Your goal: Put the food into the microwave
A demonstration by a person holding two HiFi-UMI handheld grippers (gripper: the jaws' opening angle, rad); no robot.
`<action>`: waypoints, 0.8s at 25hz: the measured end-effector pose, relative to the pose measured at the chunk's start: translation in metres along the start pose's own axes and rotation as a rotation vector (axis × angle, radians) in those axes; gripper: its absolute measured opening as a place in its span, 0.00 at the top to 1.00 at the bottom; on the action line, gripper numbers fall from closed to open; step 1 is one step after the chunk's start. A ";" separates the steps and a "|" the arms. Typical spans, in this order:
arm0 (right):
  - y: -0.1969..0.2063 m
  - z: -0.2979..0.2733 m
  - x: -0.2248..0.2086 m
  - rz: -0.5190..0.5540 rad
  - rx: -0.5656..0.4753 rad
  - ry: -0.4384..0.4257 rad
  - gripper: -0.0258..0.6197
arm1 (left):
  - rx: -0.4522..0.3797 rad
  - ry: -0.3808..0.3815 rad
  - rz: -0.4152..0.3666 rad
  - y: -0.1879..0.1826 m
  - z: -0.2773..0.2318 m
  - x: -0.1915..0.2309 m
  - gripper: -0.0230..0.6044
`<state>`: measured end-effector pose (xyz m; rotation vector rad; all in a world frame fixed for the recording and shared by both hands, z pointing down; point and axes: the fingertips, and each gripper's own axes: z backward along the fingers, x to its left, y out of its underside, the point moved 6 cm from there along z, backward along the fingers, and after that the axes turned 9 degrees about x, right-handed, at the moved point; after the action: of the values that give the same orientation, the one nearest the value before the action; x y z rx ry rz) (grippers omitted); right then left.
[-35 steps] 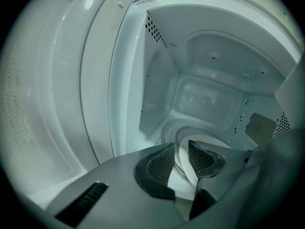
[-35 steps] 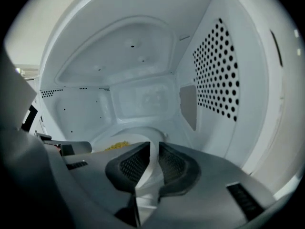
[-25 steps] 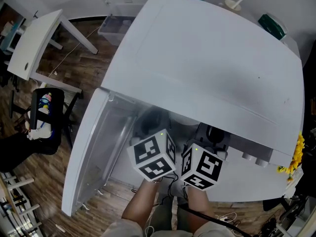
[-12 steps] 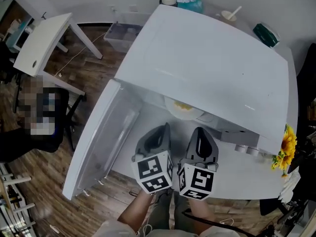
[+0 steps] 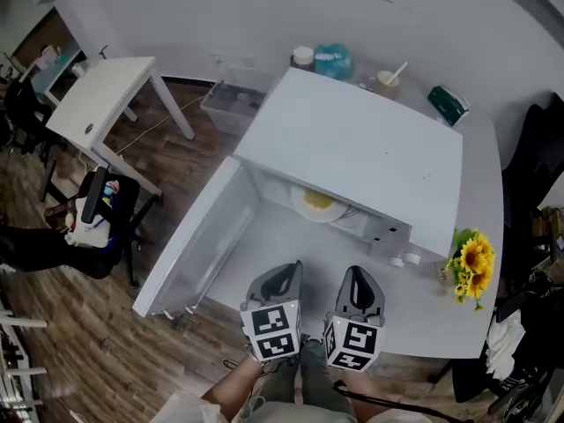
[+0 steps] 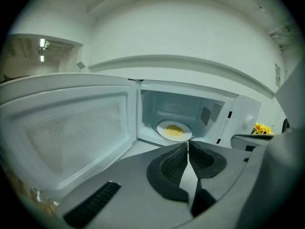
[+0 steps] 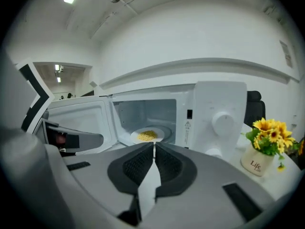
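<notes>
I have both tools in front of the open microwave (image 5: 352, 152), and both are well clear of it. The left tool (image 6: 187, 149) has its jaws closed together, with the pads meeting at the tips and nothing between them. The right tool (image 7: 154, 149) is the same, pressed together and empty. In the head view the two tools are side by side over the front part of the desk (image 5: 256, 254), and both point toward the microwave.

The door (image 5: 196, 241) of the microwave is swung wide open to the left. The food (image 6: 174, 130) is a small yellow heap on a white plate (image 6: 163, 128). The plate sits on the floor of the microwave chamber, close to the opening. Neither tool touches the plate.

On the right side of the microwave front I see a round knob (image 7: 223, 122). On the desk to the right of it stands a small white pot (image 7: 256, 164) with sunflowers (image 7: 269, 132).
</notes>
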<state>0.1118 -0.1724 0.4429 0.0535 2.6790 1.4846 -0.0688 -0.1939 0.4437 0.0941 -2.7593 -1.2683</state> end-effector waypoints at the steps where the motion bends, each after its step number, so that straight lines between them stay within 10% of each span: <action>1: -0.003 0.011 -0.001 -0.006 -0.001 0.000 0.92 | 0.000 0.003 0.002 -0.001 0.011 -0.003 0.28; 20: -0.027 0.128 0.005 0.043 -0.141 -0.099 0.92 | -0.139 0.016 0.047 -0.014 0.140 -0.027 0.28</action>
<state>0.1178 -0.0782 0.3516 0.1720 2.5048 1.6328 -0.0589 -0.0951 0.3404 0.0283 -2.6347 -1.4357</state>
